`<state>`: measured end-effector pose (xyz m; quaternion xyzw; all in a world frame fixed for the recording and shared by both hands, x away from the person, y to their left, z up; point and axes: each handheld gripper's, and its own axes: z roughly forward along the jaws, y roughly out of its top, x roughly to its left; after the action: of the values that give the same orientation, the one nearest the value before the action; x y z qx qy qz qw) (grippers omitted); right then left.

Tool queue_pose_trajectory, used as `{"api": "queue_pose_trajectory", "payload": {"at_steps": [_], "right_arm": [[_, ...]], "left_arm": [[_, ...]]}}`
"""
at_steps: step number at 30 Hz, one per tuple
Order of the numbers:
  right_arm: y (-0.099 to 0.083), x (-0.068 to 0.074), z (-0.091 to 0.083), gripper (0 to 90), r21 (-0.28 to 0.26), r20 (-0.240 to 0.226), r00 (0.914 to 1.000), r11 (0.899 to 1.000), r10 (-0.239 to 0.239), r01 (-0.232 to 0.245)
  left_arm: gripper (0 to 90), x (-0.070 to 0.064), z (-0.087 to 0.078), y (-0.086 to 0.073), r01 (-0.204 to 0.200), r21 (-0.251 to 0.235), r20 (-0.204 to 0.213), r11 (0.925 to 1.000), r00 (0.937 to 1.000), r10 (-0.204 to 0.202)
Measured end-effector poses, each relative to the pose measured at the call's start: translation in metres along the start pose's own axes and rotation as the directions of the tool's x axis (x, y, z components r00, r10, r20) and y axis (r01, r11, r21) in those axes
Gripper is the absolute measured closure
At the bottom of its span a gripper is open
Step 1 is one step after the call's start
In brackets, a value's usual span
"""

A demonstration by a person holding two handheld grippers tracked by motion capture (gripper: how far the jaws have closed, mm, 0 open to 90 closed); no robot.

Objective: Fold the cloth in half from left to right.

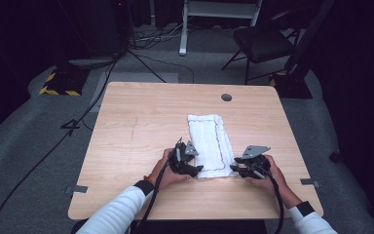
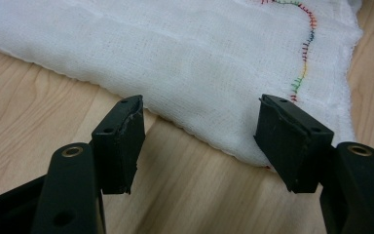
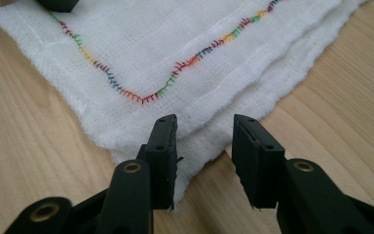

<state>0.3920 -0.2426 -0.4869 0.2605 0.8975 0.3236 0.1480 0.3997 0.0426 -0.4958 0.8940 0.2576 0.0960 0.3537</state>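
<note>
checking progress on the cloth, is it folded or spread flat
Folded. The white cloth lies as a narrow strip on the table, and the right gripper view shows stacked layered edges at its near corner.

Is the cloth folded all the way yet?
Partly. The cloth already lies as a layered strip on the table. Now the left gripper and right gripper sit at its near corners, jaws open, nothing pinched. Grabbing and another fold probably remain.
</note>
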Motion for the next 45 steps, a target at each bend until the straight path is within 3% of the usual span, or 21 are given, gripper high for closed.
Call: {"api": "queue_pose_trajectory", "payload": {"at_steps": [5,14,24,29,32,36,41,45], "right_arm": [[-0.001,0.012,-0.002,61.3,-0.003,-0.016,0.9999,1.000,0.000,0.000],[-0.004,0.034,-0.007,58.3,-0.004,-0.039,0.9991,1.000,-0.015,0.015],[-0.005,0.043,-0.012,47.2,0.001,-0.072,0.9968,0.999,-0.035,0.035],[-0.001,0.028,-0.019,45.2,-0.039,-0.031,0.9995,0.999,-0.004,0.003],[0.006,0.014,-0.020,44.3,-0.066,0.008,0.9999,0.998,0.012,-0.012],[0.020,-0.006,-0.017,45.4,-0.107,0.039,0.9988,0.994,0.031,-0.026],[0.038,-0.031,-0.001,47.4,-0.109,0.049,0.9970,0.993,0.060,-0.055],[0.051,-0.047,0.015,48.9,-0.105,0.062,0.9943,0.991,0.087,-0.081]], "left_arm": [[35.0,-0.006,-0.009,-0.009,-0.017,0.001,-0.007,0.9999,0.9998,0.017],[35.0,-0.018,-0.022,-0.025,-0.011,0.001,-0.004,0.9999,0.9999,0.011],[33.2,-0.031,-0.034,-0.031,-0.039,0.028,0.010,0.9988,0.9992,0.039],[27.4,-0.022,-0.038,-0.025,-0.040,0.025,-0.015,0.9989,0.9991,0.040],[24.6,-0.009,-0.037,-0.016,-0.002,0.023,-0.029,0.9997,0.9996,0.003],[23.2,0.007,-0.031,-0.006,0.007,0.012,-0.057,0.9999,0.9983,-0.007],[22.7,0.035,-0.021,0.008,0.054,-0.018,-0.045,0.9984,0.9975,-0.055],[23.6,0.053,-0.015,0.019,0.090,-0.052,-0.061,0.9946,0.9939,-0.093]]}}
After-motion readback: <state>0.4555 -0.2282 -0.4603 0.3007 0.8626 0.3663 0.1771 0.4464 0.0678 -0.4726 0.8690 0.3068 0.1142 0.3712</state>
